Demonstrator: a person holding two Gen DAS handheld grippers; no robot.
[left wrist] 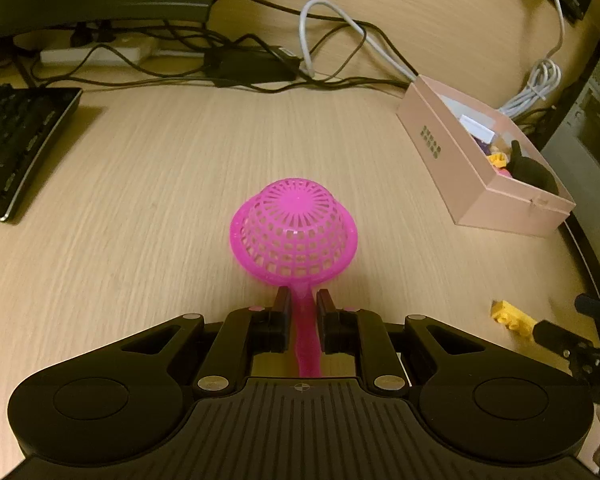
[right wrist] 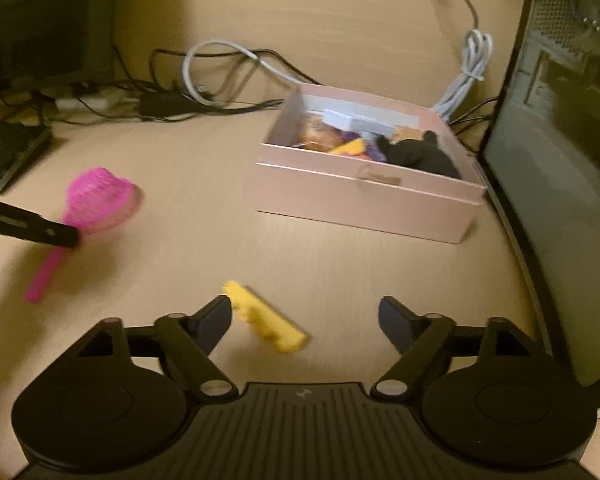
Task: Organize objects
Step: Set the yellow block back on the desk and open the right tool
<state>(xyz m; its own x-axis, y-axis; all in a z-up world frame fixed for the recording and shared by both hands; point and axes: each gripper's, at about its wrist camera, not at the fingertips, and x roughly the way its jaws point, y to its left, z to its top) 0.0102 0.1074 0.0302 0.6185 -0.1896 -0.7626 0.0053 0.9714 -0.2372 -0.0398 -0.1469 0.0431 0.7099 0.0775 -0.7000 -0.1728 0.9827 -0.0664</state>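
A pink plastic strainer (left wrist: 295,232) with a mesh bowl, bowl turned over, is held by its handle just above the desk; my left gripper (left wrist: 303,300) is shut on that handle. The strainer (right wrist: 98,198) also shows at the left of the right wrist view, with a left finger (right wrist: 28,226) across it. My right gripper (right wrist: 305,314) is open over a yellow toy piece (right wrist: 266,318) lying on the desk between its fingers, nearer the left one, untouched. That yellow piece (left wrist: 512,317) lies at the right in the left wrist view. A pink box (right wrist: 364,196) holds several small items.
The pink box (left wrist: 476,164) stands at the right of the wooden desk (left wrist: 160,184). A keyboard (left wrist: 16,144) lies at the left, cables and a power strip (left wrist: 248,64) along the back. A dark computer case (right wrist: 560,140) stands close at the right, beside the box.
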